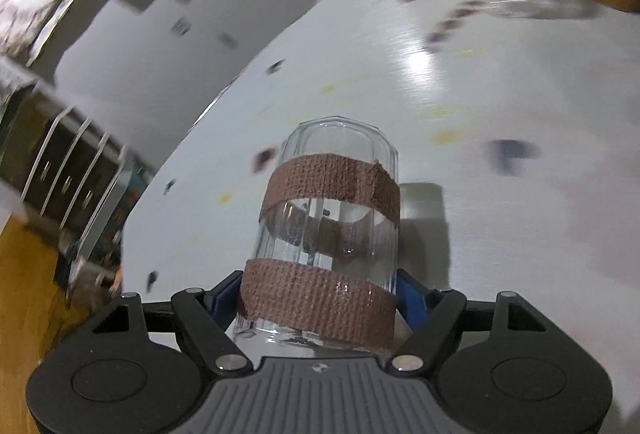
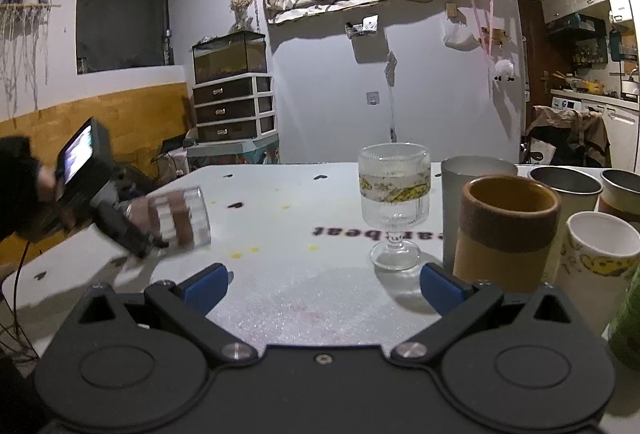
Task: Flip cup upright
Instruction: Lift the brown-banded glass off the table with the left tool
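Note:
A clear ribbed glass cup (image 1: pixel 328 230) with two brown tape bands is held between my left gripper's (image 1: pixel 320 298) blue fingers, which are shut on its lower band. The left wrist view is motion-blurred and tilted. In the right wrist view the same cup (image 2: pixel 180 220) lies tilted on its side above the white table (image 2: pixel 304 298), at the left, gripped by the left gripper (image 2: pixel 146 234). My right gripper (image 2: pixel 324 284) is open and empty, low over the table's near part.
A stemmed glass (image 2: pixel 394 202) stands right of centre. Behind and right of it stand a grey cup (image 2: pixel 476 174), a brown cup (image 2: pixel 508 230), a paper cup (image 2: pixel 596 254) and two metal cups (image 2: pixel 568 182). A green object (image 2: pixel 628 322) sits at far right.

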Action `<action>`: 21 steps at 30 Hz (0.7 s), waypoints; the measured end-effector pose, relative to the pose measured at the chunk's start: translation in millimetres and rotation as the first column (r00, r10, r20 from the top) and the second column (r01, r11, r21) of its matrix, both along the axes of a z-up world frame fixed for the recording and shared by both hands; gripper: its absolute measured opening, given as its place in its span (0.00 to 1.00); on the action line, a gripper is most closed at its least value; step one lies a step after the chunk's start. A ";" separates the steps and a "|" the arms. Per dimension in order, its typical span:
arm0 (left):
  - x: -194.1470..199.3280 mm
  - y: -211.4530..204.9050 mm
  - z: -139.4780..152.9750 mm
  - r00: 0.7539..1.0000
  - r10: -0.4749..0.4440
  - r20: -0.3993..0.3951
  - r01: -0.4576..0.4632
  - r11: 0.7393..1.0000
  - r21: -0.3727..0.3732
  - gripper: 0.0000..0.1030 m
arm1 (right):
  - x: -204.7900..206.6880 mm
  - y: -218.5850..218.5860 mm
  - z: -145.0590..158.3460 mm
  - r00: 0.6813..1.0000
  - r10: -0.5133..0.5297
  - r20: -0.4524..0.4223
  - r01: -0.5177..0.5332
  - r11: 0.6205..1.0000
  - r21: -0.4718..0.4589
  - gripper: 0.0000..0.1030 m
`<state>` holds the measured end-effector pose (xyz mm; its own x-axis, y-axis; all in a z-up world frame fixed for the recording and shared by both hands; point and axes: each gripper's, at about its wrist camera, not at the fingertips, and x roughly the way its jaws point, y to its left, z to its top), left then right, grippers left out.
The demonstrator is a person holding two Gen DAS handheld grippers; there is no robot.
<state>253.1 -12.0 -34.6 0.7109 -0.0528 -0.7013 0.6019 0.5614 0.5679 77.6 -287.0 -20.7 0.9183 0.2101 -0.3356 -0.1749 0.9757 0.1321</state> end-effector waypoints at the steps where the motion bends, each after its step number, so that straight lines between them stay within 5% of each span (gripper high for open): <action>1: -12.9 -6.6 0.2 0.999 -0.033 -0.005 0.033 0.999 0.001 0.75 | -1.0 -1.3 1.2 1.000 -0.001 0.002 0.001 1.000 0.005 1.00; 6: -68.3 -38.4 1.4 0.979 -0.200 -0.036 0.199 0.980 -0.029 0.75 | -4.2 -4.4 7.2 1.000 -0.002 0.013 0.002 1.000 0.003 1.00; 16: -137.0 -80.2 -6.0 0.900 -0.433 -0.042 0.431 0.901 -0.051 0.75 | 2.6 -13.2 17.7 1.000 -0.029 0.006 0.029 0.999 0.034 1.00; 21: -139.5 -79.3 -11.1 0.923 -0.384 -0.018 0.380 0.919 -0.106 0.79 | 26.0 -1.3 19.6 0.999 0.007 -0.050 -0.007 1.000 0.015 1.00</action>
